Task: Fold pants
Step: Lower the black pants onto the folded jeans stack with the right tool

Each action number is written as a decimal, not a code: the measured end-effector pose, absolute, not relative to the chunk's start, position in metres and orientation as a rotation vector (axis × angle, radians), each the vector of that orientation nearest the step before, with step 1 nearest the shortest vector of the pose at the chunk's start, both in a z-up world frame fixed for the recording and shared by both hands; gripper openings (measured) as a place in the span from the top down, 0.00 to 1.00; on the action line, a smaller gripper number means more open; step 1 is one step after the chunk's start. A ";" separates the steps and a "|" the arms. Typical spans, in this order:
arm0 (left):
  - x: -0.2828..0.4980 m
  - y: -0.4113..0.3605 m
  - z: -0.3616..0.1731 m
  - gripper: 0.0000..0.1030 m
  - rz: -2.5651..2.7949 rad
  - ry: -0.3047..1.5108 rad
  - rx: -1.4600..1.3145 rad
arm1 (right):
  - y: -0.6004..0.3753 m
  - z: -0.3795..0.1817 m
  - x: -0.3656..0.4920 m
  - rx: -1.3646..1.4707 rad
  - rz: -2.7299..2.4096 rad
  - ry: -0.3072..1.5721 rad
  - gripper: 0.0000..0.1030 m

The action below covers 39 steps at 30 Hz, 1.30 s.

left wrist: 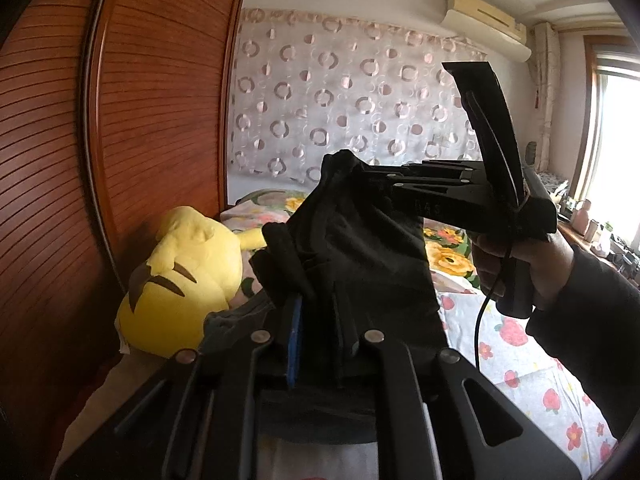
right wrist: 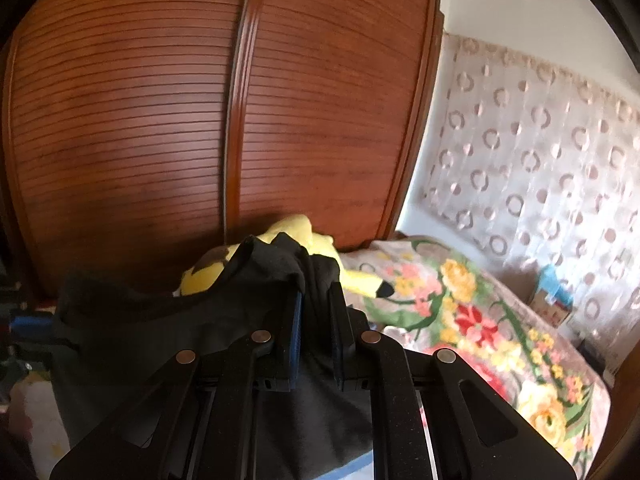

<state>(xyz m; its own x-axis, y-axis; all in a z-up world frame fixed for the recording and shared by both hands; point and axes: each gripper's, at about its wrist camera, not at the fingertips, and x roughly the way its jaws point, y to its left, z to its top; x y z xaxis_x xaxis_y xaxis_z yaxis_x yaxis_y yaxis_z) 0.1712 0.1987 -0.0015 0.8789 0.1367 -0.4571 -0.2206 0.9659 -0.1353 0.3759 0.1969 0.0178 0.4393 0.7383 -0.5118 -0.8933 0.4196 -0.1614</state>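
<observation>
The black pants (left wrist: 360, 248) hang bunched between both grippers above the bed. In the left wrist view my left gripper (left wrist: 316, 300) is shut on a thick fold of the cloth, which covers its fingertips. My right gripper (left wrist: 376, 178) reaches in from the right, held by a hand (left wrist: 524, 264), and pinches the upper edge of the same cloth close above the left one. In the right wrist view my right gripper (right wrist: 316, 292) is shut on the pants (right wrist: 160, 320), which drape away to the left and down under the fingers.
A yellow plush toy (left wrist: 180, 280) (right wrist: 296, 228) lies by the slatted wooden wardrobe (left wrist: 152, 100) (right wrist: 140, 120). Below is the bed (left wrist: 520, 344) with a floral cover (right wrist: 460, 312). A patterned curtain (left wrist: 340, 100) hangs behind, a window (left wrist: 616, 152) at right.
</observation>
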 end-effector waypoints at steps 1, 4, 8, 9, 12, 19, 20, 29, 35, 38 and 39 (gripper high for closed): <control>0.171 0.200 -0.001 0.87 0.187 0.460 -0.194 | 0.197 0.018 0.376 -0.447 1.057 0.395 0.90; 0.167 0.198 0.004 0.84 0.187 0.446 -0.198 | 0.201 0.019 0.376 -0.452 1.054 0.403 0.89; 0.162 0.196 0.014 0.76 0.190 0.413 -0.177 | 0.197 0.026 0.376 -0.427 1.041 0.410 0.71; 0.160 0.195 0.016 0.74 0.190 0.405 -0.173 | 0.195 0.028 0.376 -0.410 1.049 0.413 0.63; 0.165 0.195 0.015 0.70 0.169 0.422 -0.163 | 0.186 0.032 0.375 -0.377 1.056 0.421 0.57; 0.189 0.183 -0.006 0.69 0.124 0.534 -0.142 | 0.165 0.015 0.374 -0.374 1.092 0.508 0.57; 0.191 0.184 -0.011 0.69 0.128 0.550 -0.146 | 0.163 0.010 0.375 -0.373 1.091 0.522 0.57; 0.199 0.187 -0.039 0.68 0.146 0.610 -0.167 | 0.157 -0.035 0.410 -0.335 1.026 0.624 0.59; 0.197 0.183 -0.035 0.68 0.147 0.620 -0.160 | 0.150 -0.032 0.407 -0.278 1.013 0.631 0.59; 0.194 0.182 -0.032 0.68 0.158 0.622 -0.148 | 0.143 -0.024 0.397 -0.268 0.998 0.626 0.59; 0.193 0.181 -0.031 0.68 0.160 0.621 -0.147 | 0.140 -0.021 0.393 -0.262 0.991 0.626 0.59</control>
<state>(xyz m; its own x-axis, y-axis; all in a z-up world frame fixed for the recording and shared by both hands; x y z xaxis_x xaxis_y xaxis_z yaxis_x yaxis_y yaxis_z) 0.1927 0.1814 -0.0312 0.8016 0.1043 -0.5887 -0.1923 0.9773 -0.0887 0.3926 0.1400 -0.0213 0.3916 0.6967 -0.6011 -0.8420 0.5348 0.0712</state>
